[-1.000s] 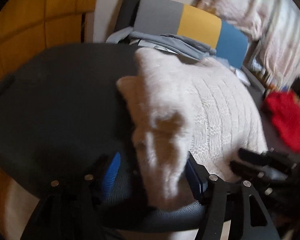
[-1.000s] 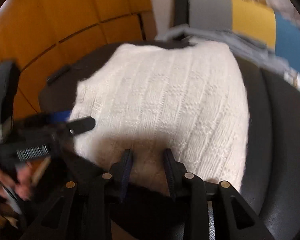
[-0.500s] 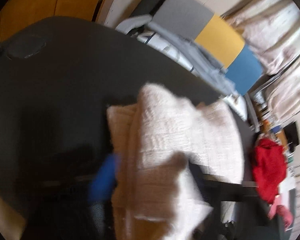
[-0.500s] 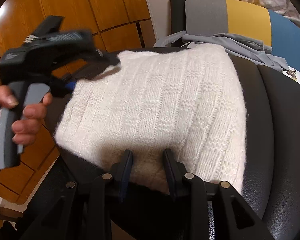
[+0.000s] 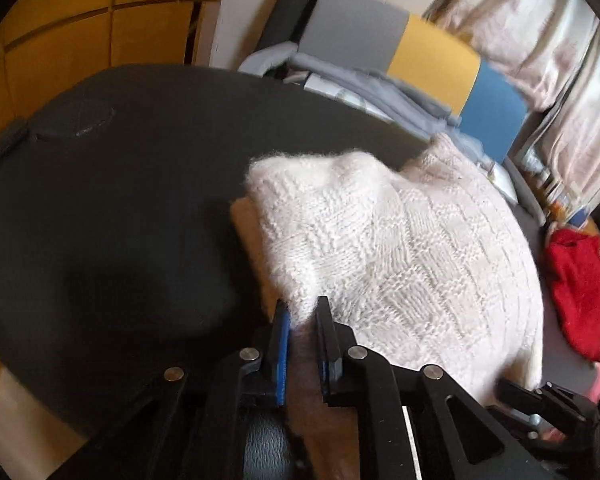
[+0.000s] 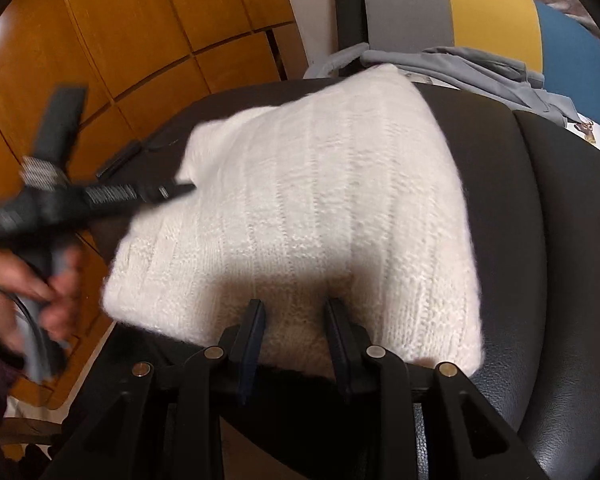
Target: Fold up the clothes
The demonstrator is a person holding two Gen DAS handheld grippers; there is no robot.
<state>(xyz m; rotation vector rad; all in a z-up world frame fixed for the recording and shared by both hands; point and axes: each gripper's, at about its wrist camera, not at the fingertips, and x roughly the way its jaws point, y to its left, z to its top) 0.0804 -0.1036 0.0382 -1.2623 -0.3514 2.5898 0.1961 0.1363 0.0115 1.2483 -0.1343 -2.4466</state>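
A white knitted sweater lies folded on a black padded seat. My left gripper is shut on a fold of the sweater at its left edge and holds that fold slightly raised. It also shows in the right wrist view, blurred, at the sweater's left side. My right gripper has its jaws apart on either side of the sweater's near edge, with the knit between them; I cannot tell whether they pinch it.
Orange wooden panels stand to the left. A grey, yellow and blue chair back with grey clothes draped on it is behind. A red garment lies at the right. Curtains hang behind.
My left gripper has closed from wide open onto a fold at the sweater's left edge. It rose, then came down low again. The right gripper has stayed at the near edge.
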